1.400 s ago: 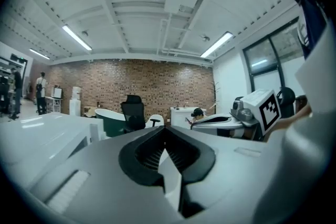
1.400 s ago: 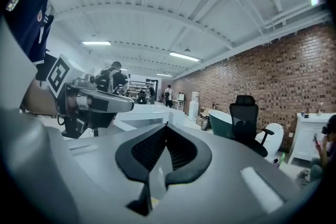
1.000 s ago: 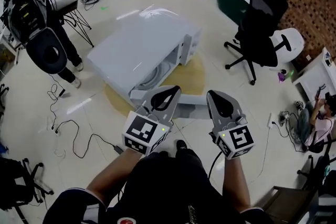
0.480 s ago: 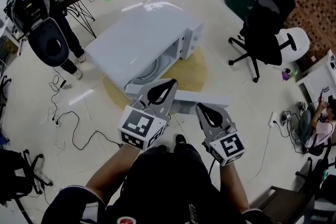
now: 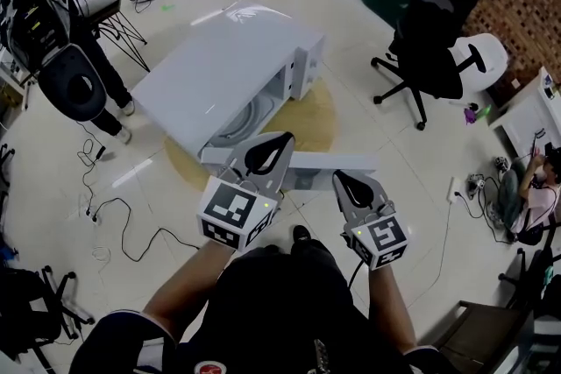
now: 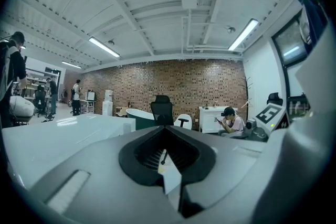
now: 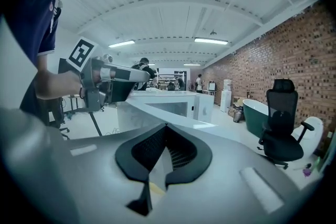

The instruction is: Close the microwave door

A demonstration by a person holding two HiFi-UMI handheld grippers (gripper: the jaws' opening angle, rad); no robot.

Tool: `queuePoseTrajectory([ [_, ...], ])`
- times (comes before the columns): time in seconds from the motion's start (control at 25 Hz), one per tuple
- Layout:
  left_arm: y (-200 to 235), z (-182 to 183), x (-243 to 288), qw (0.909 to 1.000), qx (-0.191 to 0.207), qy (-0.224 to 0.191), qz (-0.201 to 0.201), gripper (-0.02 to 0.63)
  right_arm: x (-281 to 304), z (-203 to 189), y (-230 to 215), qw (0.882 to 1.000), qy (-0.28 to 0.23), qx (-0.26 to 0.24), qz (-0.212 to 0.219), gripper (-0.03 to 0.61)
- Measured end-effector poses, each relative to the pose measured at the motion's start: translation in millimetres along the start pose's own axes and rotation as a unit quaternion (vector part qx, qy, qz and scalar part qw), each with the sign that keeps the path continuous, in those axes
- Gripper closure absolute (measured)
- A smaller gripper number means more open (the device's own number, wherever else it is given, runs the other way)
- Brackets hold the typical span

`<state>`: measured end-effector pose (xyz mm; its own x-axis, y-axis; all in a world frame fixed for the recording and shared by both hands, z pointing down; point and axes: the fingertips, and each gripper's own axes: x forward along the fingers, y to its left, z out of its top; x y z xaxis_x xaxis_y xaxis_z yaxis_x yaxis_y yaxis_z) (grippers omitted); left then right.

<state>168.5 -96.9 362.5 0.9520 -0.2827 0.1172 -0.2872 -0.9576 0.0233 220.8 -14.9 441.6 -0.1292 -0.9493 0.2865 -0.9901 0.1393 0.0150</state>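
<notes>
since the microwave door point(image 5: 329, 162) hangs wide open, the job is not done yet. the door sticks out from the front of the microwave point(image 5: 230, 70), on the side where the person stands. it needs a push all the way back to the microwave, and i think that push has not started.

the left gripper point(image 5: 273, 149) is just in front of the microwave, over the near edge of the door. i cannot tell if it touches. its jaws are pressed together with nothing in them. the right gripper point(image 5: 349, 184) is further from the microwave, close to the door's far end. its jaws are pressed together too, and hold nothing.
</notes>
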Motion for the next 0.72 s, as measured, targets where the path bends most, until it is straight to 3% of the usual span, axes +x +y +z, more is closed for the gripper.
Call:
queuePoseTrajectory([
  [0.32,9.8,5.3,6.6,0.9999,0.006,-0.002,0.008,0.601,15.9,6.7,-21.0,1.0,-0.002,0.001,-0.007,0.577],
  [0.72,32.2,6.9,3.4,0.9987,0.005,-0.003,0.051,0.601,64.0,21.2,-47.9,1.0,-0.005,-0.01,0.01,0.577],
])
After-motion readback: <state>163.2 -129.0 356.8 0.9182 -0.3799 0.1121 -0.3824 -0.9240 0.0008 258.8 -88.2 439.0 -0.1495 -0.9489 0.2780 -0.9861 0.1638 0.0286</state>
